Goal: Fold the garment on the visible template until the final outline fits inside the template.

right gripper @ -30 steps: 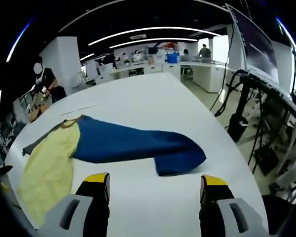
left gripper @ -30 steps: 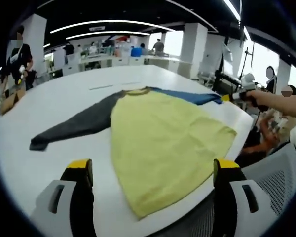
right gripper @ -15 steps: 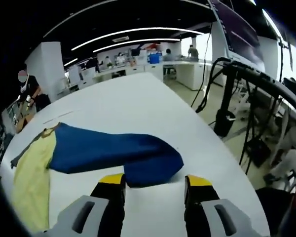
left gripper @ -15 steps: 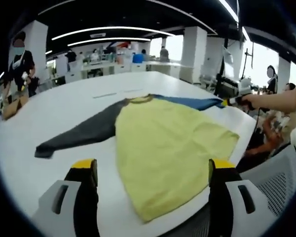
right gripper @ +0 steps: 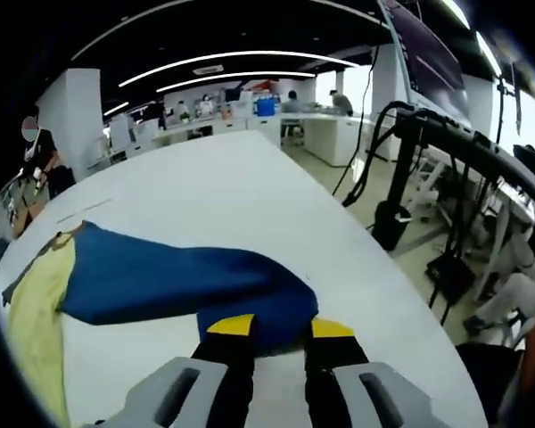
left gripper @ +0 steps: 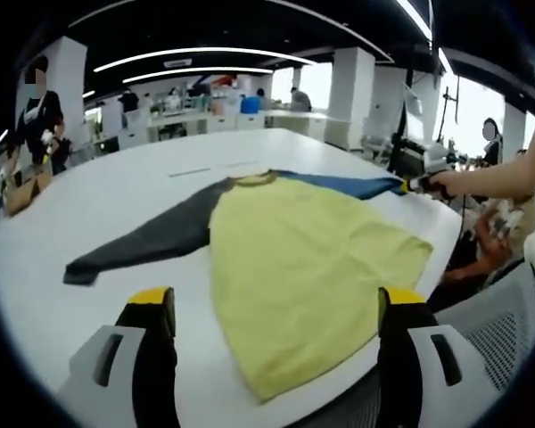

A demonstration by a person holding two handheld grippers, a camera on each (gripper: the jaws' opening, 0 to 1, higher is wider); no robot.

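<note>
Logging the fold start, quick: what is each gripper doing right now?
Left gripper: open, holding nothing, above the yellow shirt body.
Right gripper: jaws nearly closed at the blue sleeve's cuff; grip cannot be told.

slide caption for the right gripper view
Right gripper closing on the cuff of the garment's blue sleeve on a white table.

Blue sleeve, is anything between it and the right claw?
No, nothing is in the way. The right claw has its yellow tips right at the cuff end of the blue sleeve, with bare white table around it.
</note>
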